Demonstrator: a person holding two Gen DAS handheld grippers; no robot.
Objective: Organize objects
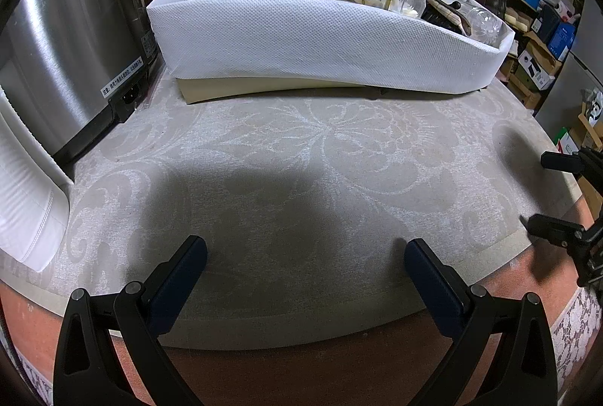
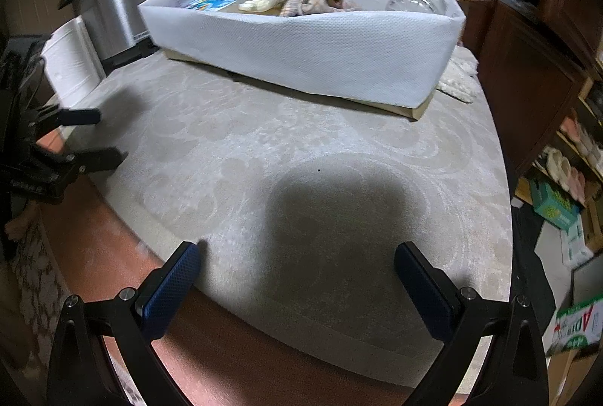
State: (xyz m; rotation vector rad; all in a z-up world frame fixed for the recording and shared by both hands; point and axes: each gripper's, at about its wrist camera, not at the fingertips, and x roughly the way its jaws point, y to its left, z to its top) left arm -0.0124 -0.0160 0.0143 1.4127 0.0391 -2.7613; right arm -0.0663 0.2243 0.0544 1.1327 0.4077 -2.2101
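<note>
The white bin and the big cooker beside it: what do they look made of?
The bin looks like soft non-woven fabric: dimpled, matte, with sagging walls, over a tan base, perhaps cardboard. The cooker appears to be brushed stainless steel: fine grain and streaky reflections, with a black base.

My left gripper (image 1: 305, 251) sits low in its frame, jaws spread wide, pads level and holding nothing. My right gripper (image 2: 297, 255) does likewise, jaws wide apart; each appears at the other's frame edge.
</note>
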